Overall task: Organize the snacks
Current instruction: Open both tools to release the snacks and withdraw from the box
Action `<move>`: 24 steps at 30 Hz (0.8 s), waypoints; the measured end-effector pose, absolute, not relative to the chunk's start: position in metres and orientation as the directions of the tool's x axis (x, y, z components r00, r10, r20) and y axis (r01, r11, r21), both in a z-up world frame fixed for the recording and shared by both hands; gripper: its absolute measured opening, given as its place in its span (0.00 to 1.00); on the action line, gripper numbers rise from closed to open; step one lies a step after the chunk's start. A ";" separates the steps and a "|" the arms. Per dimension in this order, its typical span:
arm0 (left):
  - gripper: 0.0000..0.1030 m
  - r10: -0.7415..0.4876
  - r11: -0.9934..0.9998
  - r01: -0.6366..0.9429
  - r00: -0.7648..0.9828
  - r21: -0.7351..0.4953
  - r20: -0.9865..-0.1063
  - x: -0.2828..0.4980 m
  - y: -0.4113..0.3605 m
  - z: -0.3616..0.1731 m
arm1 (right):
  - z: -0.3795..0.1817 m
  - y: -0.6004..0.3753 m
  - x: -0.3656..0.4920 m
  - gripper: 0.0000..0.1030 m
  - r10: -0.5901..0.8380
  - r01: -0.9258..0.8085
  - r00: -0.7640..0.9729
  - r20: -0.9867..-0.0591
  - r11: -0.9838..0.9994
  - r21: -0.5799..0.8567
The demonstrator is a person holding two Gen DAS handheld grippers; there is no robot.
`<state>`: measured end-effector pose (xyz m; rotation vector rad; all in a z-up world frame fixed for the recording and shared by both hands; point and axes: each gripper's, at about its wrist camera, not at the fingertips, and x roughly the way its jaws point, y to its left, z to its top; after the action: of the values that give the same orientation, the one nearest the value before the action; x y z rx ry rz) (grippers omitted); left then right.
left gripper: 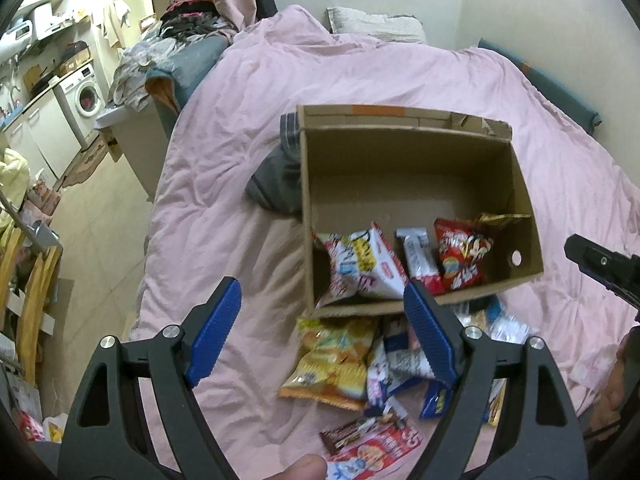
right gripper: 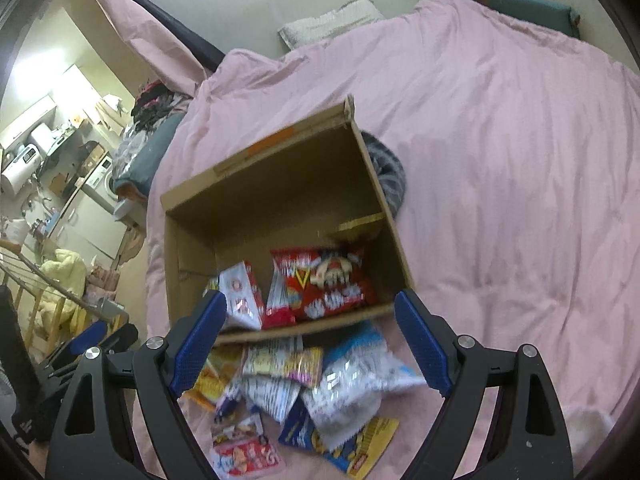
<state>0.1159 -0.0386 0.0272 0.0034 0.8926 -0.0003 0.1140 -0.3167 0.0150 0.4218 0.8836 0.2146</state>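
Observation:
An open cardboard box (left gripper: 416, 152) sits on the pink bed; it also shows in the right wrist view (right gripper: 280, 184). Inside lie a red chip bag (left gripper: 462, 258), a white snack pack (left gripper: 372, 268) and a white-and-red bar (left gripper: 418, 260). A pile of loose snacks lies on the duvet in front of the box, with a yellow bag (left gripper: 332, 360) and a white-and-blue bag (right gripper: 352, 384). My left gripper (left gripper: 320, 332) is open and empty above the pile. My right gripper (right gripper: 308, 338) is open and empty above the pile and the box's near edge.
A grey garment (left gripper: 276, 184) lies against the box's far left side. The pink duvet (left gripper: 400, 72) spreads all around. The bed's left edge drops to a tiled floor (left gripper: 100, 216) with a washing machine (left gripper: 86, 96) and clutter.

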 end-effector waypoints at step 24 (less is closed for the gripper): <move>0.99 -0.039 0.997 -0.039 0.485 -0.066 -0.874 0.096 -0.012 -0.039 | -0.055 -0.358 0.092 0.86 0.394 0.187 0.443 -0.806 0.838 0.513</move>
<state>0.0964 -0.0115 -0.0394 -0.0806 1.0650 0.0005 0.0917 -0.3578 -0.0550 0.5938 1.1227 0.1382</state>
